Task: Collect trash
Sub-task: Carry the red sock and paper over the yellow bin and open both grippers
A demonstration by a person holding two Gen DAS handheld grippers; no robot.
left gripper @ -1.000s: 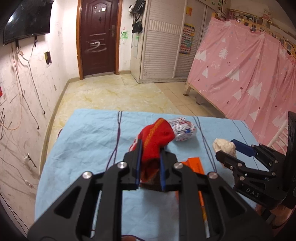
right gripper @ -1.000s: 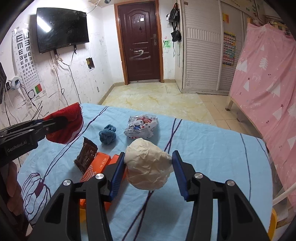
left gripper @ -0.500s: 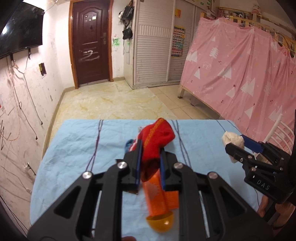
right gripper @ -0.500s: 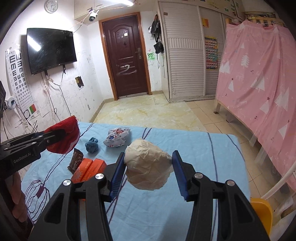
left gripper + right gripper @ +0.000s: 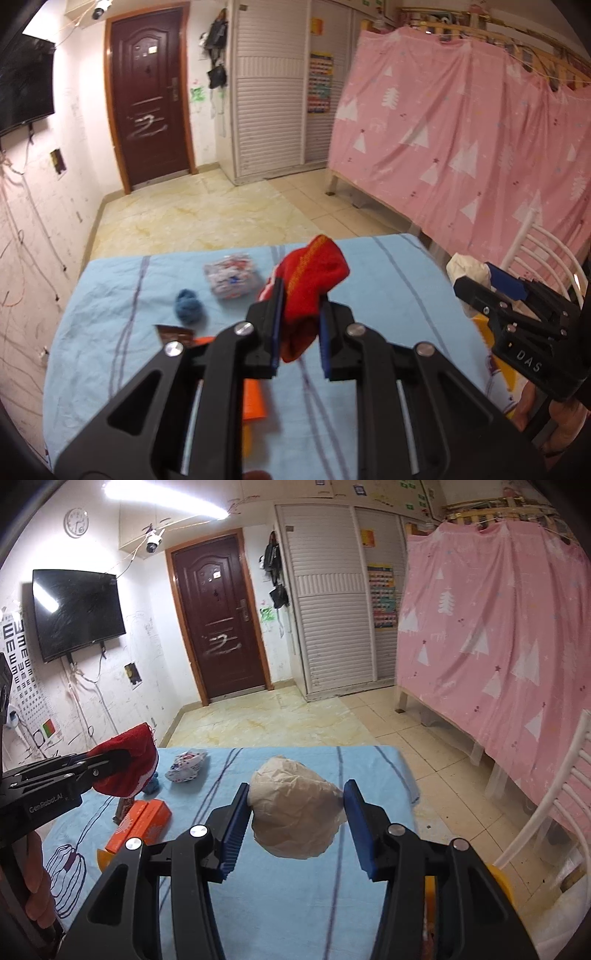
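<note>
I am looking over a counter (image 5: 295, 904) covered by a light blue cloth (image 5: 110, 295) with dark stripes. Lying on it are a crumpled printed wrapper (image 5: 231, 277), a small blue ball of yarn (image 5: 189, 307), a dark brown wrapper (image 5: 173, 333) and an orange box (image 5: 142, 824), the last two just beside each other. Beyond the counter, a pale tiled floor (image 5: 258, 716) is running to a dark brown door (image 5: 218, 627). A black television (image 5: 75, 613) is hanging on the left wall, white slatted closet doors (image 5: 332, 627) are standing to the right of the door, and a pink curtain (image 5: 461, 147) with white trees is draped along the right side. A white chair (image 5: 554, 801) is standing near the counter's right edge.

My left fingers (image 5: 298, 332) are squeezing tight on a red sock (image 5: 314, 280), holding it above the cloth. My right fingers (image 5: 295, 834) are standing partly apart, gripping a crumpled ball of beige paper (image 5: 295, 812) from both sides, clear of the counter near its right edge.
</note>
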